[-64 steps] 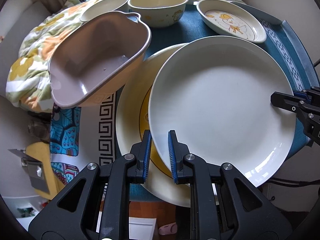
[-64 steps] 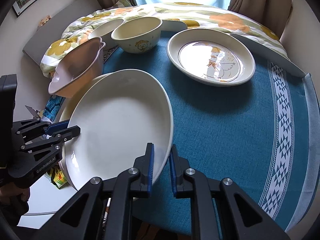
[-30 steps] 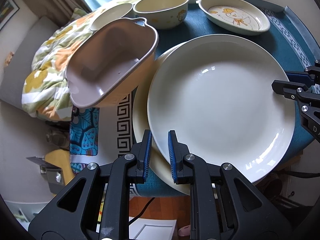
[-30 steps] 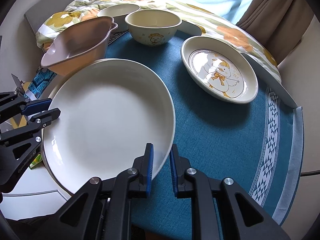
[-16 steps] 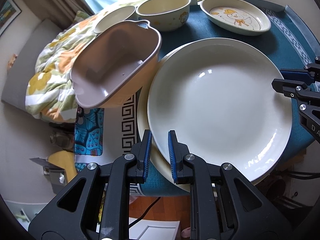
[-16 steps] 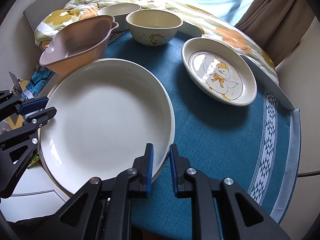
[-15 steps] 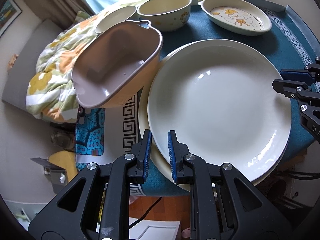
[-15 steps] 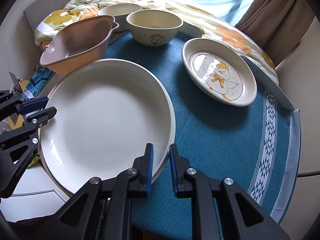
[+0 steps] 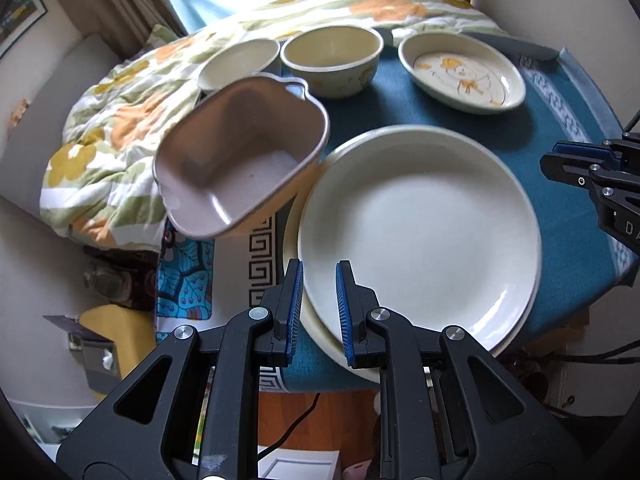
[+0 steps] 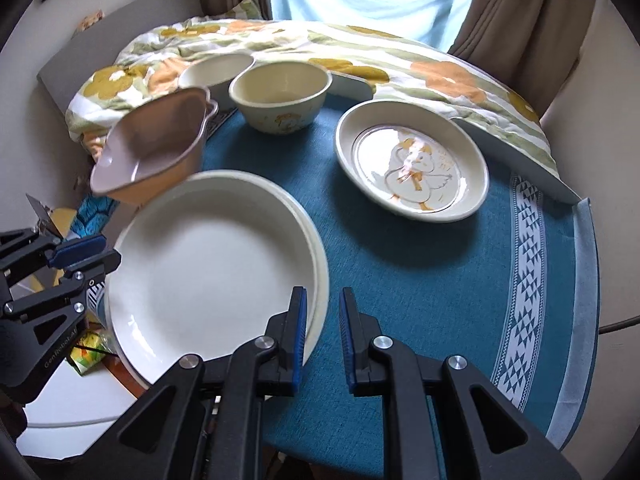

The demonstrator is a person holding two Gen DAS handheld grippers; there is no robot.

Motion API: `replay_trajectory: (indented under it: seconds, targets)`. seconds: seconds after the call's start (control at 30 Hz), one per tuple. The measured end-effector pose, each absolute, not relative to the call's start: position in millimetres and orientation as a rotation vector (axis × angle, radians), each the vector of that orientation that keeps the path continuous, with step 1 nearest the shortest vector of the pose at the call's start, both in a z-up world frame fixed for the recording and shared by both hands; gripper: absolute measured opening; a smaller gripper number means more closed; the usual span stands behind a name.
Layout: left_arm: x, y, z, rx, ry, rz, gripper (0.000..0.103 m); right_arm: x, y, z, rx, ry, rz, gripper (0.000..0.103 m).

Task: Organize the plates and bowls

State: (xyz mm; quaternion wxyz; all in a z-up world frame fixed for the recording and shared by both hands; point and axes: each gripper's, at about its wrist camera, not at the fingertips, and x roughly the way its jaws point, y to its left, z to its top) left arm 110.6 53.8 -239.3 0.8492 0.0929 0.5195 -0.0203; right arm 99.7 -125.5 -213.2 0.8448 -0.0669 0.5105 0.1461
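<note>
1. White plate [image 9: 420,236] lies stacked on a cream plate [image 9: 294,220] at the tabletop's [image 9: 384,108] near edge. From the left wrist view, the left tool [image 9: 318,308] stands slightly parted around both rims, not pinching. Only this view looks into the tilted pink dish [image 9: 240,160].

2. From the right wrist view, the right tool [image 10: 322,336] gapes narrowly beside the stack's rim, holding nothing. The duck plate [image 10: 412,164] shows its picture clearly only here.
</note>
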Motion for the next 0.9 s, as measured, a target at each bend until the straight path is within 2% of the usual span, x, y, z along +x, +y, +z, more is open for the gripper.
replay_trajectory:
  seconds: [0.07, 0.13, 0.17, 0.2, 0.23, 0.27, 0.3, 0.63, 0.87, 0.9]
  targets:
    - [112.4, 53.1, -213.3, 0.139, 1.034, -0.081, 0.016, 101.7, -142.5, -192.6, -0.083, 1.038, 0.292, 0.015]
    - [116.9, 52.0, -187.6, 0.083, 0.955, -0.129, 0.033, 104.6, -160.8, -171.0, -0.026, 0.994, 0.276, 0.015]
    - [120.6, 50.3, -176.7, 0.074, 0.919, -0.136, 0.070, 107.4, -170.0, -160.9, 0.002, 0.974, 0.269, 0.022]
    - [123.8, 48.3, -166.9, 0.071, 0.879, -0.135, 0.102, 109.5, -179.6, -151.0, 0.031, 0.951, 0.263, 0.049]
    - [125.5, 45.7, -156.5, 0.068, 0.823, -0.142, 0.102, 112.2, -188.9, -141.5, 0.055, 0.928, 0.253, 0.069]
    - [129.3, 44.2, -148.8, 0.066, 0.793, -0.160, 0.103, 114.5, -197.6, -132.6, 0.072, 0.904, 0.245, 0.099]
    - [135.3, 39.5, -144.0, 0.065, 0.788, -0.180, 0.102, 117.6, -206.5, -123.9, 0.082, 0.881, 0.244, 0.102]
    - [194.4, -0.5, -150.0, -0.127, 0.913, -0.183, 0.102, 177.3, -280.0, -79.3, 0.031, 0.814, 0.242, 0.102]
    - [234.0, -21.0, -188.3, -0.266, 1.000, -0.078, 0.102, 249.7, -298.6, -133.1, 0.047, 0.927, 0.393, 0.102]
    - [241.0, -23.5, -197.3, -0.293, 1.018, -0.065, 0.099, 259.5, -300.0, -143.2, 0.047, 0.944, 0.419, 0.102]
